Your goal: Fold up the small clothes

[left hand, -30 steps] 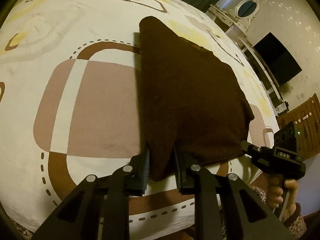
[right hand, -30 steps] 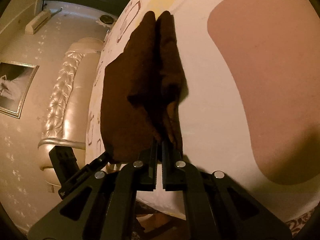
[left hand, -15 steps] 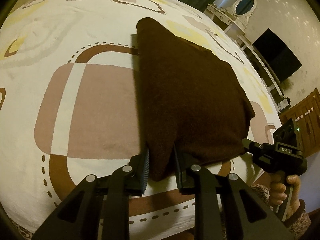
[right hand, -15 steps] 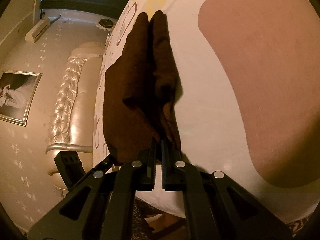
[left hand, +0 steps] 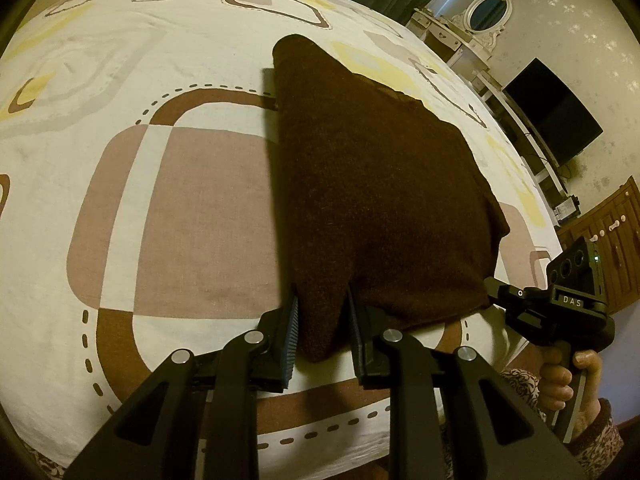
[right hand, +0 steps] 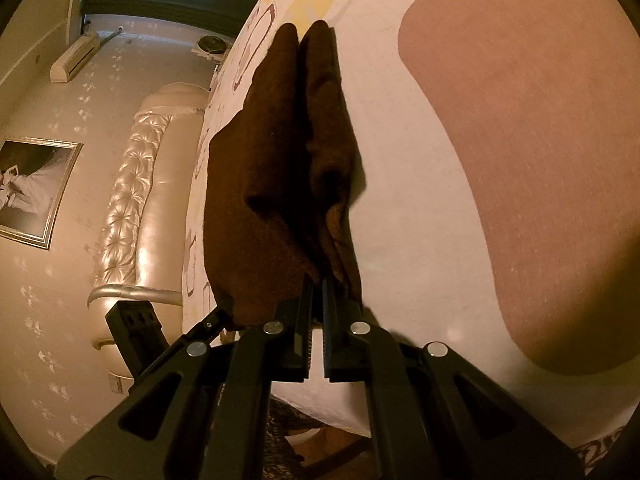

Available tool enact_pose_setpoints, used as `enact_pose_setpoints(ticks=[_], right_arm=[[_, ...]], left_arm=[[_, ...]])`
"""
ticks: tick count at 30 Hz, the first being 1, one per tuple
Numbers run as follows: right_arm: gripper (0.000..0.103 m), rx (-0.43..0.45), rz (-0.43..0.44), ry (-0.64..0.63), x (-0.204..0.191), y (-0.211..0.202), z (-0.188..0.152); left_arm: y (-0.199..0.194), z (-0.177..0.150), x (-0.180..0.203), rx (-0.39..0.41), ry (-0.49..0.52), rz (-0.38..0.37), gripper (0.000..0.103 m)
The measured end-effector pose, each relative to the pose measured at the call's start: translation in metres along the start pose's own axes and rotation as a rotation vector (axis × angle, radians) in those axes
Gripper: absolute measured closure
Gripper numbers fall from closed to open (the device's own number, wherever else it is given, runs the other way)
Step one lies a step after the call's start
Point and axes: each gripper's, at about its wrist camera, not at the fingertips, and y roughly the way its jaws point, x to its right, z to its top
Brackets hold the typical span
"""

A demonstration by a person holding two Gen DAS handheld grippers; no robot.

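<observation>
A dark brown knitted garment hangs taut between both grippers, its far end resting on the patterned bedsheet. My left gripper is shut on a thick folded corner at the near edge. In the left wrist view the right gripper holds the garment's near right corner, a person's hand on its handle. In the right wrist view the right gripper is shut on bunched layers of the garment, which stretches away over the sheet. The left gripper shows at the lower left, its tips behind the fabric.
The bed's near edge runs just below the grippers. A padded headboard, a framed picture and an air conditioner line one wall. A television, a mirrored dresser and a wooden cabinet stand beyond the bed's right side.
</observation>
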Motion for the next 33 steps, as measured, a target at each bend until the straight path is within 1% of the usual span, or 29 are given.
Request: enact_pose_setpoints(ticks=[9, 16, 19, 20, 21, 22, 23, 24, 25, 26, 27, 29, 30, 31, 33], right_arm=[[0.101, 0.0, -0.001, 0.001, 0.0, -0.001, 0.0], [0.101, -0.002, -0.002, 0.004, 0.0, -0.002, -0.001], [0.1, -0.008, 0.003, 0.009, 0.0, -0.003, -0.003], [0.099, -0.012, 0.006, 0.013, 0.0, -0.004, -0.003], [0.097, -0.014, 0.009, 0.016, 0.0, -0.006, -0.003], [0.094, -0.014, 0.007, 0.018, -0.001, -0.007, -0.003], [0.085, -0.013, -0.003, 0.015, -0.002, -0.011, -0.003], [0.079, -0.003, -0.014, 0.007, -0.004, -0.017, -0.002], [0.067, 0.009, -0.021, 0.001, -0.006, -0.021, -0.001], [0.058, 0.027, -0.018, -0.008, -0.007, -0.027, 0.003], [0.055, 0.035, -0.01, -0.01, -0.008, -0.03, 0.006], [0.05, 0.062, -0.001, -0.009, -0.008, -0.035, 0.017], [0.048, 0.072, 0.007, -0.015, -0.009, -0.034, 0.024], [0.045, 0.076, 0.013, -0.023, -0.01, -0.033, 0.03], [0.043, 0.088, 0.009, -0.037, -0.012, -0.025, 0.051]], left_arm=[[0.0, -0.001, 0.001, 0.0, 0.003, 0.001, 0.077], [0.0, -0.002, 0.0, -0.001, 0.005, -0.011, 0.076], [-0.003, -0.004, 0.0, -0.001, 0.019, -0.024, 0.073], [-0.004, -0.004, 0.0, -0.004, 0.023, -0.031, 0.072], [-0.007, -0.004, 0.0, -0.009, 0.026, -0.057, 0.071], [-0.011, -0.004, -0.001, -0.009, 0.026, -0.081, 0.067], [-0.016, -0.004, -0.003, -0.004, 0.026, -0.105, 0.063], [-0.024, -0.003, -0.006, 0.009, 0.026, -0.135, 0.059], [-0.03, -0.001, -0.009, 0.023, 0.023, -0.151, 0.05], [-0.034, 0.001, -0.012, 0.038, 0.017, -0.161, 0.043], [-0.037, 0.006, -0.017, 0.057, 0.011, -0.165, 0.041], [-0.035, 0.017, -0.021, 0.068, 0.006, -0.159, 0.04], [-0.029, 0.025, -0.024, 0.063, 0.002, -0.164, 0.04], [-0.021, 0.034, -0.026, 0.055, -0.002, -0.167, 0.04], [-0.004, 0.053, -0.03, 0.038, -0.019, -0.156, 0.04]])
